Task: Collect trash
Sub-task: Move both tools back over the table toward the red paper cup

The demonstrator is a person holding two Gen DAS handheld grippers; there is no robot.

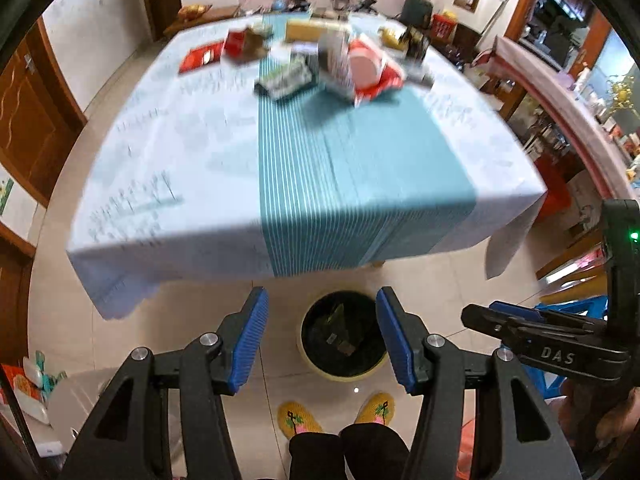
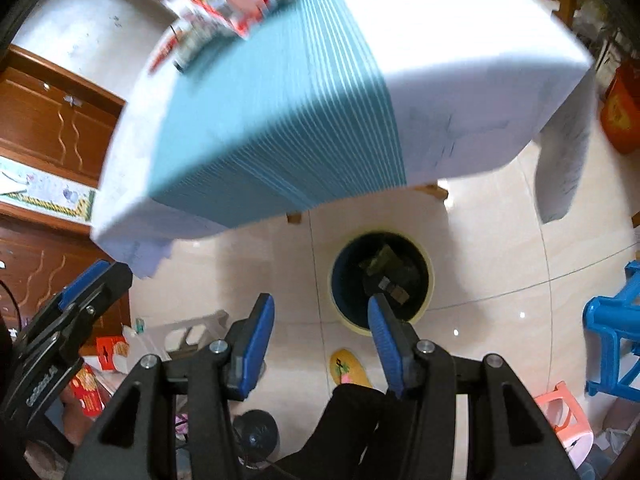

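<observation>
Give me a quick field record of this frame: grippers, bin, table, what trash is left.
left gripper: open, nothing between the pads
right gripper: open, nothing between the pads
trash bin: on the floor in front of the table, black liner, a few pieces already inside
table: white cloth with a teal striped runner
trash left: blurred heap of boxes and wrappers at the far end of the table, red and white packaging among it
person: yellow slippers by the bin
</observation>
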